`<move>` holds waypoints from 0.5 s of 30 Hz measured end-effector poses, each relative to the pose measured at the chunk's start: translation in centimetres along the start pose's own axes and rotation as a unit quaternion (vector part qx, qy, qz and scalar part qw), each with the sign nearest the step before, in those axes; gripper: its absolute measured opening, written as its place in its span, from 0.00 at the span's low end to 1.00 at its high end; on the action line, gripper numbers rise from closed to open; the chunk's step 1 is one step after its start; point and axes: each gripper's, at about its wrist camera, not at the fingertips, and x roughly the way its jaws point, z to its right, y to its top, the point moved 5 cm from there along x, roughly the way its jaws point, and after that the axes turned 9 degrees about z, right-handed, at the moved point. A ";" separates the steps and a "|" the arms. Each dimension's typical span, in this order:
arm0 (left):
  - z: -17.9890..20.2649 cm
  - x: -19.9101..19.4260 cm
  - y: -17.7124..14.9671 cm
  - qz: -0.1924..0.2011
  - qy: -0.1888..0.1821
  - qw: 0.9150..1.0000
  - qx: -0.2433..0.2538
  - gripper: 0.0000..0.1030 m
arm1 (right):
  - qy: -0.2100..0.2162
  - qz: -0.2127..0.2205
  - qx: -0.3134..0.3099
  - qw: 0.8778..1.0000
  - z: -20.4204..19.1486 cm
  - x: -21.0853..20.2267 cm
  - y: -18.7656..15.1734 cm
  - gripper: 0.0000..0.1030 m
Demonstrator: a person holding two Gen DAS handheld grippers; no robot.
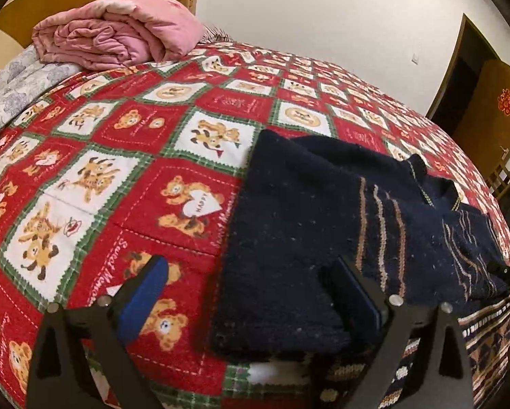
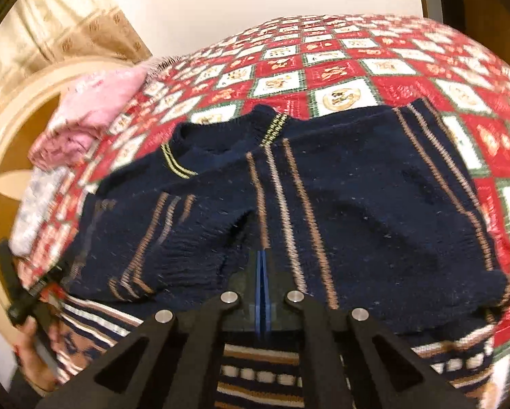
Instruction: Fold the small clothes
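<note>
A small dark navy knitted sweater with tan stripes lies on the red bear-print bedspread, its left part folded over. My left gripper is open just above its near left edge, one blue pad over the bedspread and the other over the knit. In the right wrist view the sweater lies spread with its collar at the far left. My right gripper is shut on a fold of the sweater at its near edge, the blue pads pressed together.
A folded pink quilt and a grey patterned pillow lie at the head of the bed. A striped patterned garment lies under the sweater's near edge. A brown door stands at the right. The hand holding the left gripper shows at lower left.
</note>
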 end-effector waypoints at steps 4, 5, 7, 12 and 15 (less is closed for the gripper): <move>0.0 -0.1 0.0 0.003 -0.001 1.000 -0.002 0.96 | 0.040 0.003 -0.007 0.999 -2.0 0.3 0.3 0.74; -0.1 -0.1 0.0 0.003 -0.002 1.000 -0.004 0.96 | 0.032 0.004 -0.017 0.999 -2.4 0.7 0.4 0.74; -0.1 -0.2 0.1 0.004 -0.005 1.000 -0.007 0.96 | 0.035 -0.003 -0.013 0.999 -2.8 1.5 0.2 0.74; -0.3 -0.2 0.1 0.005 -0.009 1.000 -0.013 0.96 | 0.015 -0.046 -0.004 0.999 -2.8 4.1 -0.9 0.28; -0.3 -0.2 0.1 0.006 -0.012 1.000 -0.016 0.96 | 0.009 -0.047 -0.005 0.999 -2.8 4.0 -1.0 0.04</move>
